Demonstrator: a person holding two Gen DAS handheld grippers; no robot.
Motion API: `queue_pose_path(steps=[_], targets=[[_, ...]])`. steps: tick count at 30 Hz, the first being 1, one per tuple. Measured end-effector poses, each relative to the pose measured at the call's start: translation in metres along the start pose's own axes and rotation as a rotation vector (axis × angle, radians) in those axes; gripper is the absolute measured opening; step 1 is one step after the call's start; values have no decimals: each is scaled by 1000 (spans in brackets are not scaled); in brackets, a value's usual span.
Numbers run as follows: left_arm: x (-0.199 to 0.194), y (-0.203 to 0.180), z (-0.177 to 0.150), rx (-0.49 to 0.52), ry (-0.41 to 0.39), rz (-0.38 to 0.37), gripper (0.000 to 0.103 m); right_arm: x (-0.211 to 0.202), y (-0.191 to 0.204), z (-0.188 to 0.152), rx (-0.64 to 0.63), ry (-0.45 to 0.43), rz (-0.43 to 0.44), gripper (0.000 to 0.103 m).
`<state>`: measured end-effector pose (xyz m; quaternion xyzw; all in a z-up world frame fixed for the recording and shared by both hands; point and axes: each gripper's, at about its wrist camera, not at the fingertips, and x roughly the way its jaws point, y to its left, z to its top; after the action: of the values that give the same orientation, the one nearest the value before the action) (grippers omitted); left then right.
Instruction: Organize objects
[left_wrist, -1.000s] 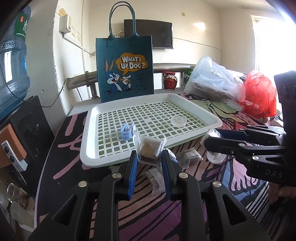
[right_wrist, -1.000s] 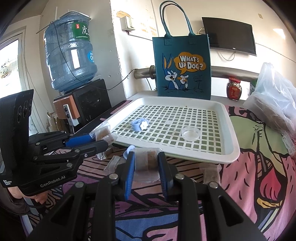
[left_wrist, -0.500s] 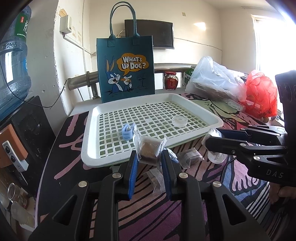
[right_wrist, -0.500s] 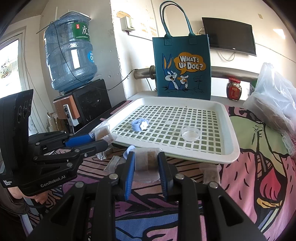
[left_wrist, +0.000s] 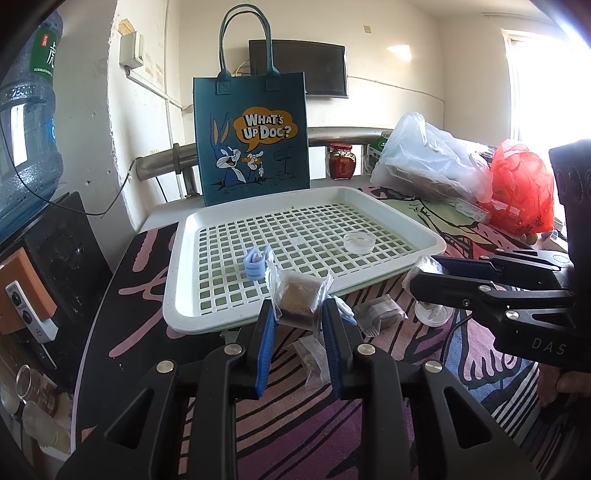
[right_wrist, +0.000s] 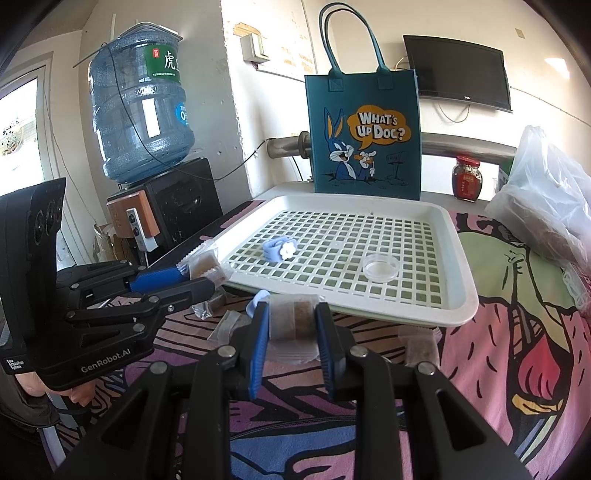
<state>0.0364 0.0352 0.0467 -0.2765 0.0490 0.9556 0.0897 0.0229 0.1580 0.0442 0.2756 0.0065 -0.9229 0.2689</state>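
Nothing has shifted over the past second; both hands stay still, so the sorting is paused with two items lifted but not yet placed. A white slatted tray (left_wrist: 410, 227) sits on the patterned counter (right_wrist: 517, 332), holding a blue clip (right_wrist: 277, 251) and a clear dish (right_wrist: 380, 266); more packets lie loose in front of it. The left tool (left_wrist: 298, 317) is clamped on a clear snack packet (left_wrist: 298, 295), raised just before the tray's near rim; the right tool (right_wrist: 290, 325) is clamped on a second packet (right_wrist: 291, 320), likewise short of the rim.
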Motion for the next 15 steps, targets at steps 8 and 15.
queue_pose_path(steps=[8,15], targets=[[0,-1,0,-1,0,1,24,0,0,0,0,0,0,25],[0,-1,0,0,0,2,24,0,0,0,1,0,0,25]])
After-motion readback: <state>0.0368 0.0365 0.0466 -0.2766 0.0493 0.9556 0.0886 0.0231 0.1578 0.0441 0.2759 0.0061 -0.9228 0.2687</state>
